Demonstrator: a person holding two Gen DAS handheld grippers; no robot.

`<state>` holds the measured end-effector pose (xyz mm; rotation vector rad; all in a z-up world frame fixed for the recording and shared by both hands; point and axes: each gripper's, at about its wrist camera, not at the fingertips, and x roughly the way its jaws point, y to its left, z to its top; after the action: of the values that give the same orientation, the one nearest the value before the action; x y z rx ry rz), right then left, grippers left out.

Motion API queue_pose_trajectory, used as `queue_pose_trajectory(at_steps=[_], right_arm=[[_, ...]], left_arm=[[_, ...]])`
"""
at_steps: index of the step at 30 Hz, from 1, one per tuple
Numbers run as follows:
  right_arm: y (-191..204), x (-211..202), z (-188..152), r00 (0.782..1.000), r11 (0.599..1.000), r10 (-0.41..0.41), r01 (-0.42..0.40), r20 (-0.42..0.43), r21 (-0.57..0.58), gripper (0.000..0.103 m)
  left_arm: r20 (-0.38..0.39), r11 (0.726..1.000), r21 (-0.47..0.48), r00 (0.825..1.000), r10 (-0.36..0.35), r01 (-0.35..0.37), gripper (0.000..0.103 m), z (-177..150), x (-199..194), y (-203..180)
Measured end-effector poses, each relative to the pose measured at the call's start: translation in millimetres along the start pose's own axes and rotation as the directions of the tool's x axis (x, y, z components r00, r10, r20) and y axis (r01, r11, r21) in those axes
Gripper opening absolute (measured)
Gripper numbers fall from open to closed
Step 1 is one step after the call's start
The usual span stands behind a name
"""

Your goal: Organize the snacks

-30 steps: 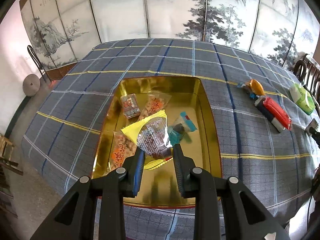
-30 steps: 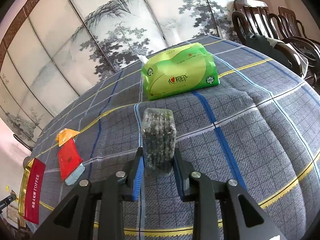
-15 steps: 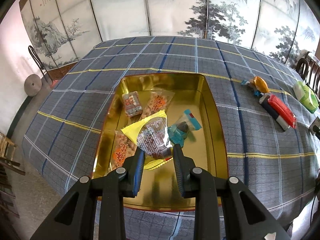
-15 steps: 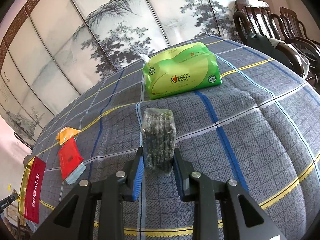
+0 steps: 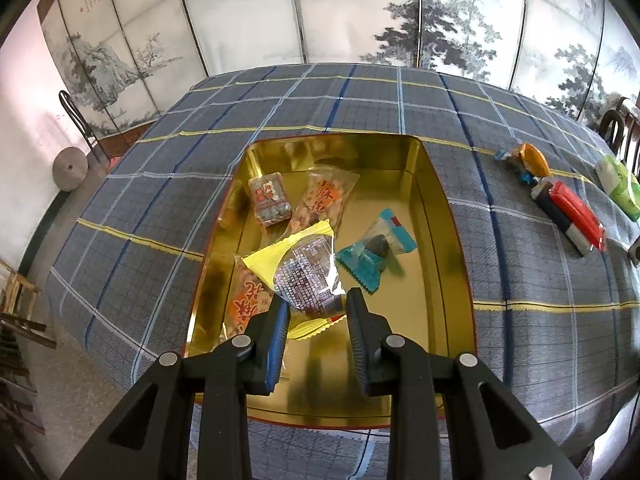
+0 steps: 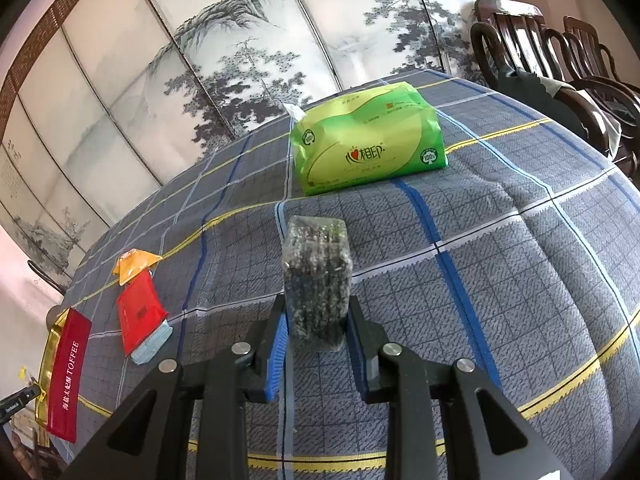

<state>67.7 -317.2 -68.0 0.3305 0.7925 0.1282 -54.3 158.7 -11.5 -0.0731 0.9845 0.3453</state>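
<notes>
My left gripper [image 5: 316, 300] is shut on a yellow-edged snack packet [image 5: 308, 276] with a clear window, held just over the open gold tin [image 5: 440, 184]. In the tin lie a small reddish block packet [image 5: 270, 200], two orange-printed packets [image 5: 324, 200] and a blue-ended candy [image 5: 376, 250]. My right gripper [image 6: 316, 308] is shut on a dark speckled snack bar [image 6: 318, 264] in clear wrap, just above the checked tablecloth. The bar sticks out forward between the pads.
A green tissue pack [image 6: 368, 140] lies beyond the right gripper. A red packet [image 6: 140, 316] and an orange one [image 6: 134, 266] lie to its left, near the red toffee tin side [image 6: 66, 376]. Wooden chairs [image 6: 520, 40] stand at the table's far right. A painted screen backs the table.
The left gripper has drifted slightly with its packet, so the tin sits a little higher in its view. The right gripper and its bar have not moved.
</notes>
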Motion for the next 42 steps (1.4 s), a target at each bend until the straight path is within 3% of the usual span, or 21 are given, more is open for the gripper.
queue_pose_trajectory(at_steps=[8, 12, 26, 40, 42], right_arm=[[-1, 0, 0, 1.000, 1.000, 0.001, -0.001, 0.001, 0.001, 0.028], [1, 1, -1, 1.000, 1.000, -0.001, 0.001, -0.002, -0.006, 0.028], [9, -7, -10, 1.000, 0.999, -0.002, 0.002, -0.011, -0.041, 0.028], [22, -34, -22, 0.998, 0.998, 0.061, -0.062, -0.008, -0.021, 0.028], [28, -41, -23, 0.997, 0.997, 0.075, -0.075, -0.001, -0.032, 0.021]], left_arm=[[0.003, 1.000, 0.013, 1.000, 0.015, -0.015, 0.029, 0, -1, 0], [0.030, 0.999, 0.022, 0.999, 0.040, -0.041, 0.041, 1, -5, 0], [0.069, 0.999, -0.011, 0.997, 0.042, -0.041, 0.049, 7, -16, 12], [0.080, 0.998, -0.030, 0.995, 0.054, -0.052, 0.056, 4, -24, 23], [0.080, 0.998, -0.025, 0.995, 0.054, -0.052, 0.056, 4, -25, 22]])
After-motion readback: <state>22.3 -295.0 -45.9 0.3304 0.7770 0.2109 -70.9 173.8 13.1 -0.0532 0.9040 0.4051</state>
